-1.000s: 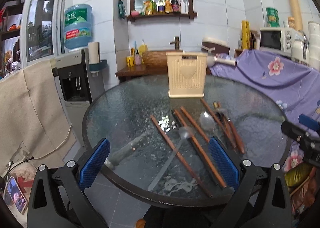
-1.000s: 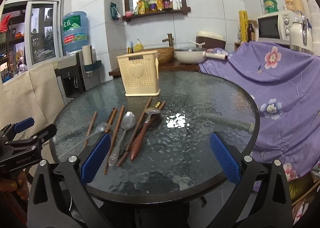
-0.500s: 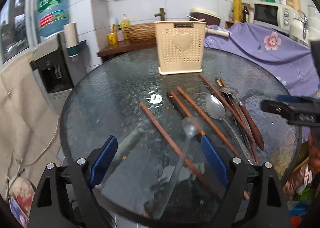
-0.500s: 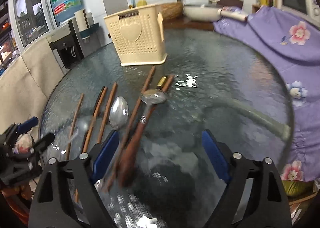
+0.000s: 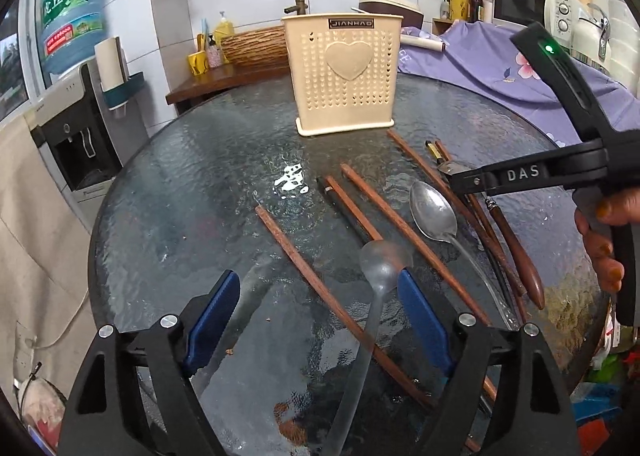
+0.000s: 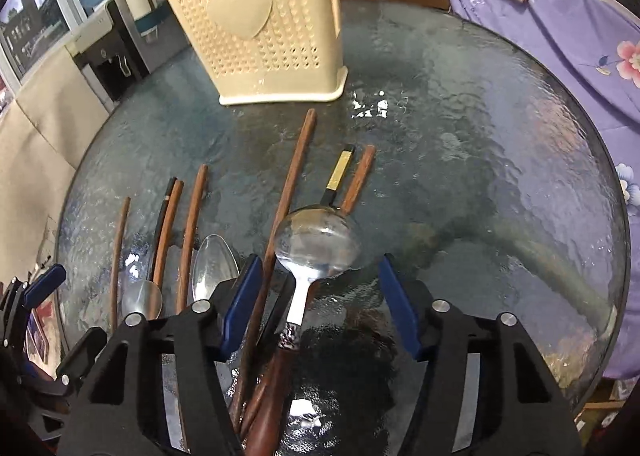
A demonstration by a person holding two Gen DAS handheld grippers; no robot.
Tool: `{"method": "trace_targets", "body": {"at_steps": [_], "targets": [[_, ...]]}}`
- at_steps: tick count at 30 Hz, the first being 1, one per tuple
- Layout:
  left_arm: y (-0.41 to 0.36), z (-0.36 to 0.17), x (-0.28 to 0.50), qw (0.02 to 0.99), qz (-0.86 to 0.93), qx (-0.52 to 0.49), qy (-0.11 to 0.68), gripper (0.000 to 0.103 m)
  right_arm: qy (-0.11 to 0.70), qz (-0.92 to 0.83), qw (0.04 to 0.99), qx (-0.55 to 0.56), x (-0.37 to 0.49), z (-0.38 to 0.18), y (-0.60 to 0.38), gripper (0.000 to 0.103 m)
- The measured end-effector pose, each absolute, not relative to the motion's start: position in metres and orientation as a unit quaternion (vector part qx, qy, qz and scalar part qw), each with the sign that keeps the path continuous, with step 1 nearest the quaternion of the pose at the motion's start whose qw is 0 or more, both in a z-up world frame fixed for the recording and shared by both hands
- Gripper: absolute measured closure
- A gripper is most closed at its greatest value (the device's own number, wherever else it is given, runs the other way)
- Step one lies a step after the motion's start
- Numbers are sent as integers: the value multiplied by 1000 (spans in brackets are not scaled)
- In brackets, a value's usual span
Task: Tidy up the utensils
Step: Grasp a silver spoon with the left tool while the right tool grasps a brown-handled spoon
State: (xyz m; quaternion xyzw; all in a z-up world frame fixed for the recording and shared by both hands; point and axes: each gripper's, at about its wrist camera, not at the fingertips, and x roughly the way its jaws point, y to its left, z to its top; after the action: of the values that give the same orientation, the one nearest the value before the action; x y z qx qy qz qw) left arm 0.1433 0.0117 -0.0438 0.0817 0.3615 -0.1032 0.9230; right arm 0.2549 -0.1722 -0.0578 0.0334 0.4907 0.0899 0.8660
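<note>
Lying loose on glass table [image 6: 500,143]: wooden-handled spoon [image 6: 316,244] between narrowing, untouching right gripper [image 6: 320,296]; left gripper [image 5: 318,314] wide.

Beyond the left tongs [image 5: 318,314], the cream utensil basket [image 5: 343,75] reads "JIANHAO"; the right tongs' black arm [image 5: 524,175] reads "DAS".

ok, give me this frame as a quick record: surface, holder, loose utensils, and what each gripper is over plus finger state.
surface: round glass table
holder: cream perforated utensil holder, upright at the far side; contents not visible
loose utensils: wooden chopsticks, metal spoon, translucent spoon, wooden-handled spoon, all flat on the glass
left gripper: open, has just been closing, over the translucent spoon and a chopstick, pads not touching
right gripper: open, has just been closing, astride the wooden-handled spoon, no pad contact seen
</note>
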Motion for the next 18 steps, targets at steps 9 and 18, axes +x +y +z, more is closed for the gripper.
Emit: {"method": "trace_targets", "body": {"at_steps": [9,18], "targets": [[6,-48,148,918,-117,91,367,24,506,95,856,44,267,-61,-167,54],[-6,-50,160,904,-149,96,390,24,517,97,849,51,275,-60,-168,56]]}}
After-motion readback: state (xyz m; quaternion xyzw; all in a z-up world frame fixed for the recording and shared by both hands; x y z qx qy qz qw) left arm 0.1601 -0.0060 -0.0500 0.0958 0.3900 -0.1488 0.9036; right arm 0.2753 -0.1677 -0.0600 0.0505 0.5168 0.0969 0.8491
